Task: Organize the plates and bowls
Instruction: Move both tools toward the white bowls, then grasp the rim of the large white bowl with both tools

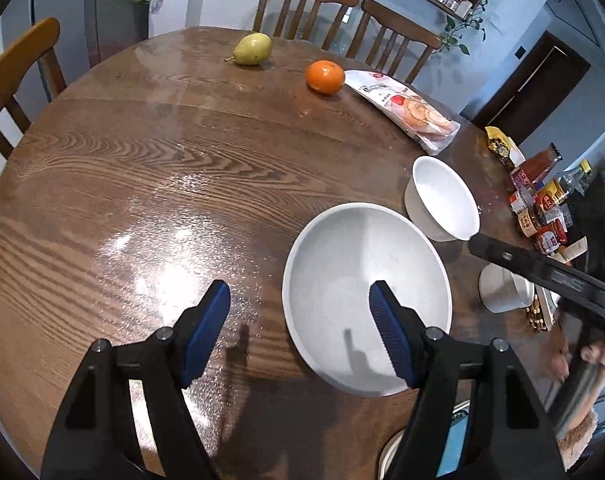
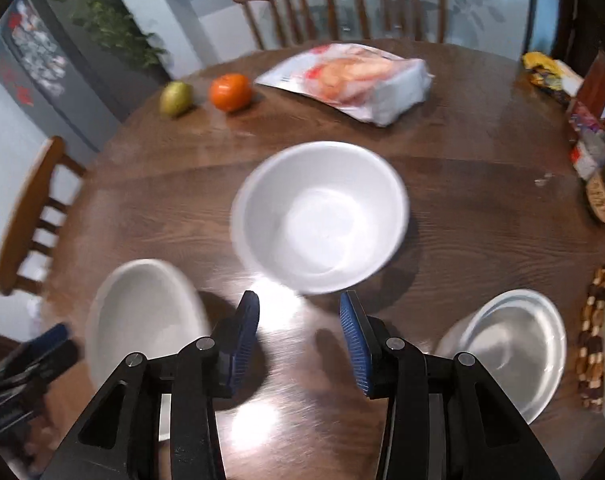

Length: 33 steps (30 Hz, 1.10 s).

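Note:
A large white bowl (image 1: 366,292) sits near the table's front edge; it also shows in the right wrist view (image 2: 142,320). My left gripper (image 1: 300,332) is open, its right finger over this bowl's rim and its left finger outside. A smaller white bowl (image 1: 442,200) stands behind it, blurred in the right wrist view (image 2: 322,216). My right gripper (image 2: 300,336) is open and empty just in front of that bowl. A metal bowl (image 2: 510,348) sits to the right (image 1: 502,292).
On the round wooden table (image 1: 162,200) lie a pear (image 1: 253,49), an orange (image 1: 323,76) and a snack bag (image 1: 406,108). Jars and sauce bottles (image 1: 542,200) crowd the right edge. A beaded trivet (image 2: 594,332) lies far right. Chairs stand around.

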### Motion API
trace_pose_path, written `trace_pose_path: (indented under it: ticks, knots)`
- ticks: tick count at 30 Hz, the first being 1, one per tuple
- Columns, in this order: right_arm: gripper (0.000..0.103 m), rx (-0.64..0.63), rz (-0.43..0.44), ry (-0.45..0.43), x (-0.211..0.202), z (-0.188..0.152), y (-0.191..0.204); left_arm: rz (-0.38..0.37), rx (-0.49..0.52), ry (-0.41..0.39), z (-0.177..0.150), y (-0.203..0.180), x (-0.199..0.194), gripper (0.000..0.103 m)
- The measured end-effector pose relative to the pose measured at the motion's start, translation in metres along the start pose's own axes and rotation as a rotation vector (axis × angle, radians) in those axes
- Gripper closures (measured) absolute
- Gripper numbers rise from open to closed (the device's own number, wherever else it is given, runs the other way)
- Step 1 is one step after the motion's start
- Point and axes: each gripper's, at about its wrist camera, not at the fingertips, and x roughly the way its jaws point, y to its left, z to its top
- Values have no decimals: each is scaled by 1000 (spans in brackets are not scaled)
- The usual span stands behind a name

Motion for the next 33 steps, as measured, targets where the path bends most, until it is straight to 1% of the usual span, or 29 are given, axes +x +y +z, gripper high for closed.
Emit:
trace_pose_path:
  ticks: [1, 2, 3, 4, 5, 7, 8, 9, 10, 11, 12, 13, 14, 17, 20, 22, 23, 25, 27, 29, 33]
  knots:
    - [49, -1, 48, -10, -5, -3, 5, -10, -5, 11, -1, 2, 4, 32]
    - [35, 3, 80, -16, -7, -8, 9, -15, -14, 21, -2, 4, 7, 32]
    - [30, 4, 96, -17, -7, -11, 12, -14, -18, 32, -3, 5, 11, 33]
    - [29, 2, 105, -17, -5, -14, 16, -13, -13, 41, -6, 5, 15, 34]
    - [29, -6, 109, -11, -1, -17, 21, -11, -4, 46, -7, 3, 18, 39]
    - [29, -23, 108, 3, 8, -22, 28, -1, 12, 49, -10, 1, 21, 43]
    - [29, -33, 106, 10, 12, -23, 31, 0, 18, 46, -11, 0, 22, 48]
    - [29, -45, 97, 17, 18, -24, 35, 4, 26, 44, -11, -1, 23, 49]
    - [31, -55, 88, 14, 23, -25, 37, 7, 31, 43, -12, -3, 24, 50]
    - [38, -63, 74, 11, 28, -25, 40, 7, 40, 40, -13, -3, 25, 52]
    - [42, -66, 66, 14, 31, -25, 40, 4, 44, 39, -13, -4, 27, 54]
    - [51, -66, 66, 16, 34, -25, 41, 1, 45, 40, -14, -4, 28, 54]
    - [57, -62, 73, 14, 38, -25, 40, -2, 47, 46, -15, -4, 31, 55]
    - [63, -65, 56, 28, 45, -27, 37, -4, 69, 73, -17, -8, 38, 59]
    - [63, -84, 61, 31, 46, -32, 38, -18, 111, 85, -22, -16, 42, 62]
    - [64, -92, 90, 29, 45, -35, 39, 3, 128, 76, -25, -21, 43, 64]
    - [66, -97, 104, 29, 46, -35, 40, 19, 135, 65, -27, -23, 44, 64]
    - [69, -107, 73, 15, 46, -37, 42, 37, 152, 57, -30, -27, 45, 64]
    - [69, -118, 48, 1, 44, -40, 44, 41, 170, 64, -33, -33, 45, 64]
    - [69, -124, 19, -8, 41, -42, 45, 28, 174, 72, -35, -38, 44, 64]
    - [69, -122, -7, -51, 26, -45, 38, -8, 195, 69, -39, -50, 38, 64]
